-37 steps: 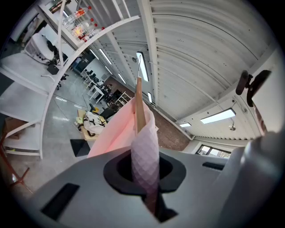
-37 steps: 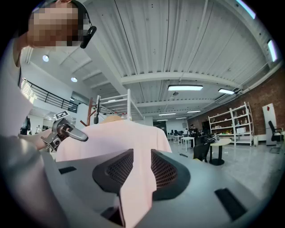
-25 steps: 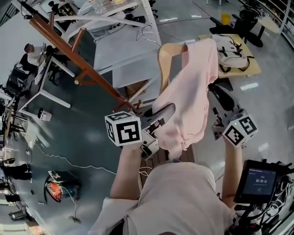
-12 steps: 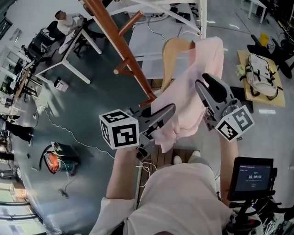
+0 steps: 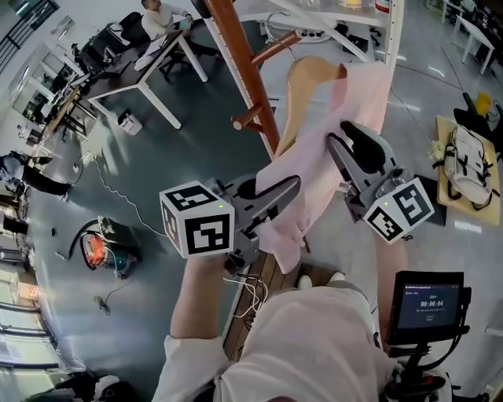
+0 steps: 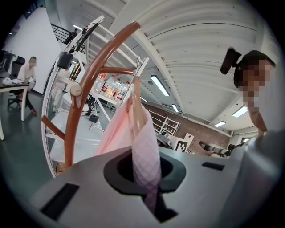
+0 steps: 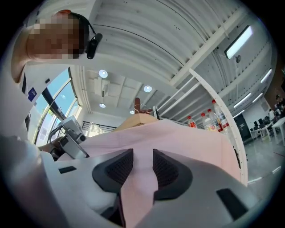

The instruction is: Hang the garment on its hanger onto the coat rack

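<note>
A pink garment (image 5: 326,161) hangs on a wooden hanger (image 5: 302,82) with a thin metal hook (image 5: 274,22). It is held up beside the brown coat rack pole (image 5: 245,74), close to an upper peg (image 5: 275,49). My left gripper (image 5: 295,185) is shut on the garment's lower left fold. In the left gripper view the cloth (image 6: 144,151) is pinched between the jaws, with the hanger (image 6: 137,104) and the rack pole (image 6: 91,73) beyond. My right gripper (image 5: 339,135) is shut on the garment's right side, and pink cloth (image 7: 141,178) fills the gap between its pads.
A lower rack peg (image 5: 248,122) sticks out left of the hanger. White tables (image 5: 169,59) stand behind, with a seated person (image 5: 161,14) at one. A backpack (image 5: 469,161) lies on a mat at right. A tool and cable (image 5: 98,251) lie on the floor at left. A small screen (image 5: 424,302) is at lower right.
Both grippers have carried the garment and hanger up and closer to the coat rack. The pole and pegs now stand right beside the hanger. Both grips are unchanged.
</note>
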`<state>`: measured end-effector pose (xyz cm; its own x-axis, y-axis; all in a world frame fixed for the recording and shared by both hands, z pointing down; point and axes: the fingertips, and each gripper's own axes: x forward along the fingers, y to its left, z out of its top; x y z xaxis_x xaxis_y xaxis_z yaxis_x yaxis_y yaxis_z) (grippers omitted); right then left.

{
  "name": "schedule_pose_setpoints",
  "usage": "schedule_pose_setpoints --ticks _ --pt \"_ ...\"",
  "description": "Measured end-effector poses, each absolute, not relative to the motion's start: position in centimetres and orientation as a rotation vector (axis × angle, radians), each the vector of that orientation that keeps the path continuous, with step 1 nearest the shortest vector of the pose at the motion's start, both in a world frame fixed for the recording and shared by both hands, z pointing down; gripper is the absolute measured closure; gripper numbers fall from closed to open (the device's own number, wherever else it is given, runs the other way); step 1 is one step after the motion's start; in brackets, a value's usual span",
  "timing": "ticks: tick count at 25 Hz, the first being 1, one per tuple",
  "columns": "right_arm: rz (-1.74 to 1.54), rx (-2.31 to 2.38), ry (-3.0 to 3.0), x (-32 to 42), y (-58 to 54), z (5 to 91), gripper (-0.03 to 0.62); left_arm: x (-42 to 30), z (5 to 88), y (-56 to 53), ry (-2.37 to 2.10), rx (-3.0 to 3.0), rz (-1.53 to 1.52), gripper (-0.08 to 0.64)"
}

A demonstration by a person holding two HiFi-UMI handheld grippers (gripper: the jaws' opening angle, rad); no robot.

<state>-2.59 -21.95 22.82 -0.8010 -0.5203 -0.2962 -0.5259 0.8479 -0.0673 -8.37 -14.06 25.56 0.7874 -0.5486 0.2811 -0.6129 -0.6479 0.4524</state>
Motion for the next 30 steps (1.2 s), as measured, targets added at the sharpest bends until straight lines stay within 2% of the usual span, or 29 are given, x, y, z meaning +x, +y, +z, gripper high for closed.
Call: schedule_pose_setpoints --ticks 19,30 --pt "0.208 -0.579 2.676 -7.2 -18.0 17.7 0.460 -12.1 20.7 -9.6 -0.895 2.433 0.226 0.546" --pt "-0.027 -0.393 2.699 -12.9 -12.3 20.6 0.460 -17.8 23.0 -2.9 -0.946 2.380 0.320 0.546"
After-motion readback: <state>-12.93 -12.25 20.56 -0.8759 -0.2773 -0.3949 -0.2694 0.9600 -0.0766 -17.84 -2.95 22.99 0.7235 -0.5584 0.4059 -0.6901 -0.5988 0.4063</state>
